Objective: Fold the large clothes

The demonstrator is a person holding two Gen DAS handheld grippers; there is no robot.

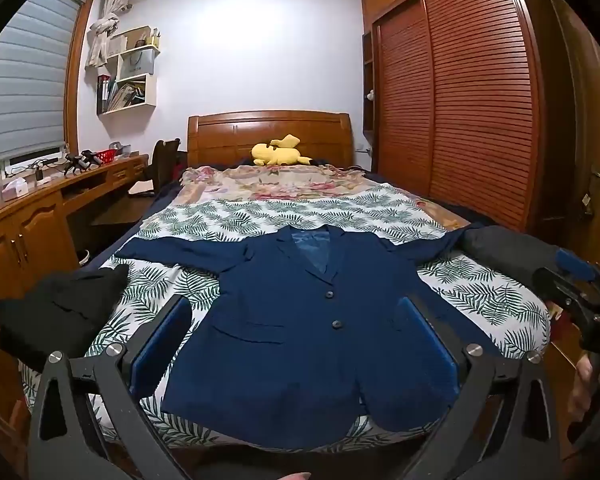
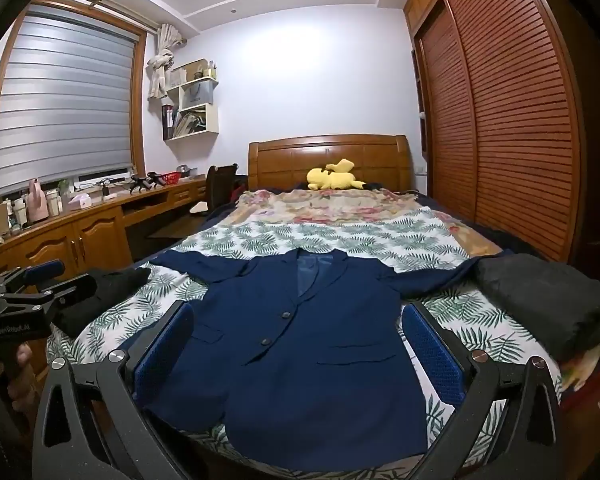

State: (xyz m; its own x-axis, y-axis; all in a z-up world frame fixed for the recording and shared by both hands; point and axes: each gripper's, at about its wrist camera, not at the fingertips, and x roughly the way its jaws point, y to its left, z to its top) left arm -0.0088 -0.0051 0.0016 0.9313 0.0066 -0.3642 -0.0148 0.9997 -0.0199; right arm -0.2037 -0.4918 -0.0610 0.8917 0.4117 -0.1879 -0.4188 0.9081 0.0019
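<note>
I saw a bed (image 1: 500,320) under a leaf-print sheet (image 1: 260,216), a navy blazer (image 1: 300,340) spread flat on it. Dark folded garments (image 2: 548,296) flanked it; a yellow plush toy (image 1: 278,151) lay by the headboard.

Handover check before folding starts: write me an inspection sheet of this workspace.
Surface: bed with leaf-print cover, floral blanket behind.
Job's things: navy blazer laid flat, face up, buttoned, sleeves spread.
Clutter: black garment at the bed's left edge; dark folded garment at its right; yellow plush toy by the headboard.
Grippers: left gripper and right gripper both open, fingers empty, above the blazer's hem.
Cables: a few on the desk, details unclear.
Surroundings: louvred wardrobe, wall shelves, window blind.
</note>
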